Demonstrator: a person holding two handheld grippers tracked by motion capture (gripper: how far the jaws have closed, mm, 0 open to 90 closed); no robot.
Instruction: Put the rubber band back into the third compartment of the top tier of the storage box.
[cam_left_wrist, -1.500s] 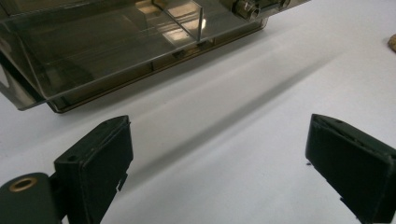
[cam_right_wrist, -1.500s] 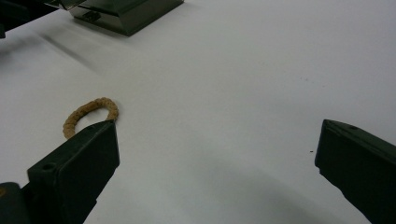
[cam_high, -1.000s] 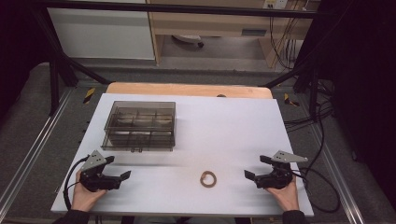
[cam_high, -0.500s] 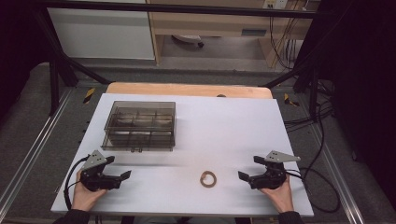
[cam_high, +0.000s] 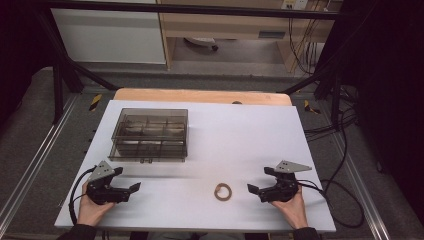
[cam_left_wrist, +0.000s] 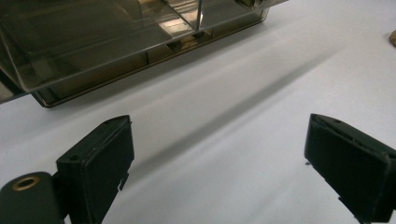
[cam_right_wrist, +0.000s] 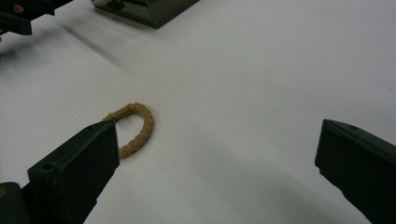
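I have my right gripper (cam_high: 261, 191) low over the white desk (cam_high: 240, 135), jaws spread wide and aimed at the small braided ring (cam_high: 223, 192), which lies flat on the desk's near edge zone, just to the left of that gripper and apart from it. In the right gripper view the ring (cam_right_wrist: 133, 128) sits just past the left jaw, off the midline, so I judge I need to swing across before closing. It looks like a twisted tan cord, rough and soft, looped into a closed circle. My left gripper (cam_high: 127, 190) rests at the near left corner, jaws also spread and empty, I think parked there to stay clear. Beyond it stands the smoked clear plastic box (cam_high: 150, 134), rectangular, with inner dividers forming compartments; in the left gripper view its glossy hard wall (cam_left_wrist: 116, 42) rises close ahead, with small tabs along the base.
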